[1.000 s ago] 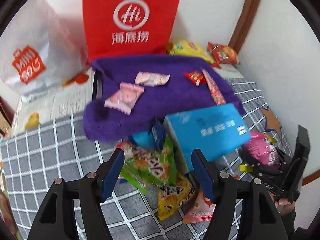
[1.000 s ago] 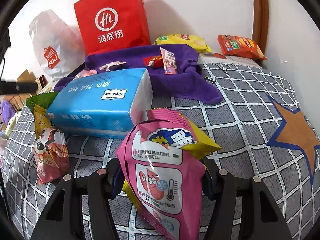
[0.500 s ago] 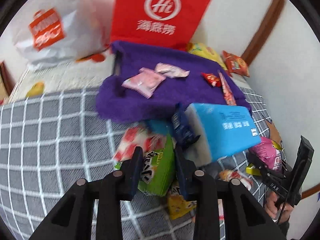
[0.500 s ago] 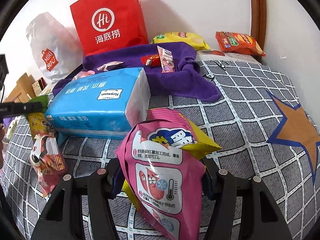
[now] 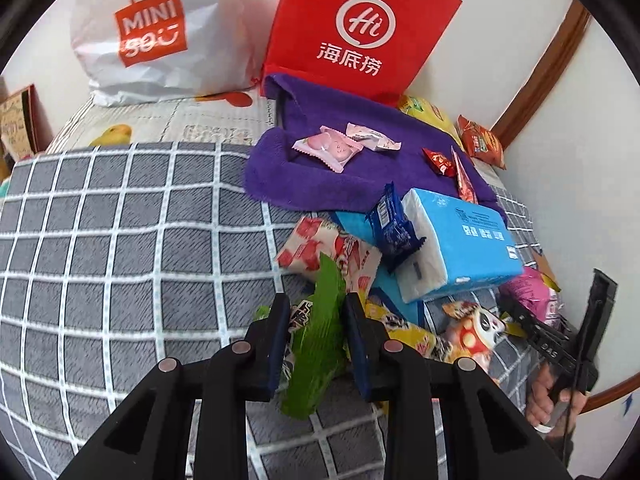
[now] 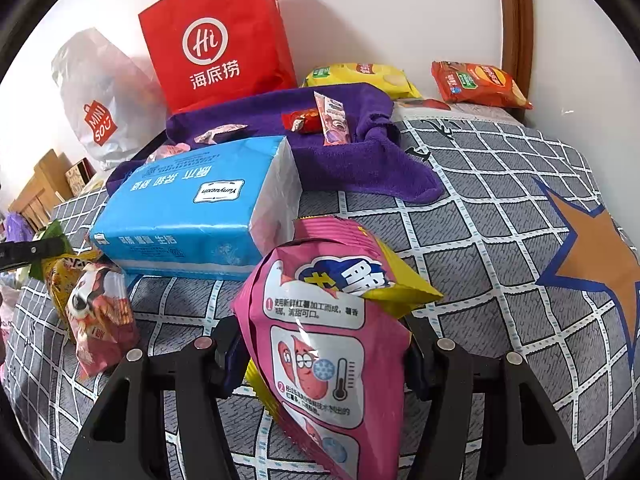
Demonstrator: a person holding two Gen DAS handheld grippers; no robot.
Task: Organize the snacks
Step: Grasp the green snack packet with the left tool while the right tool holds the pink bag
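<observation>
My left gripper (image 5: 318, 304) is closing its jaws, and the pads squeeze a green snack packet (image 5: 316, 344) that stands crumpled on edge between them, above the grey checked bedspread (image 5: 120, 240). Just beyond it lies a pile of snacks: a red-and-white packet (image 5: 320, 248), a dark blue packet (image 5: 392, 228), a yellow packet (image 5: 404, 332) and a panda packet (image 5: 468, 324). My right gripper (image 6: 324, 332) is shut on a pink sweet-potato snack bag (image 6: 316, 364), held upright. It also shows at the right edge of the left wrist view.
A blue tissue pack (image 6: 200, 204) lies mid-bed. Behind it a purple towel (image 6: 340, 160) carries small sweets and a red packet. A red paper bag (image 5: 360, 28) and a white Miniso bag (image 5: 156, 36) stand at the wall. Yellow (image 6: 360, 76) and orange chip bags (image 6: 476, 82) lie at back right.
My left gripper went from wide open to clamped on the green packet, shifted left and rolled; the packet now stands on edge. The right gripper and its pink bag stayed put.
</observation>
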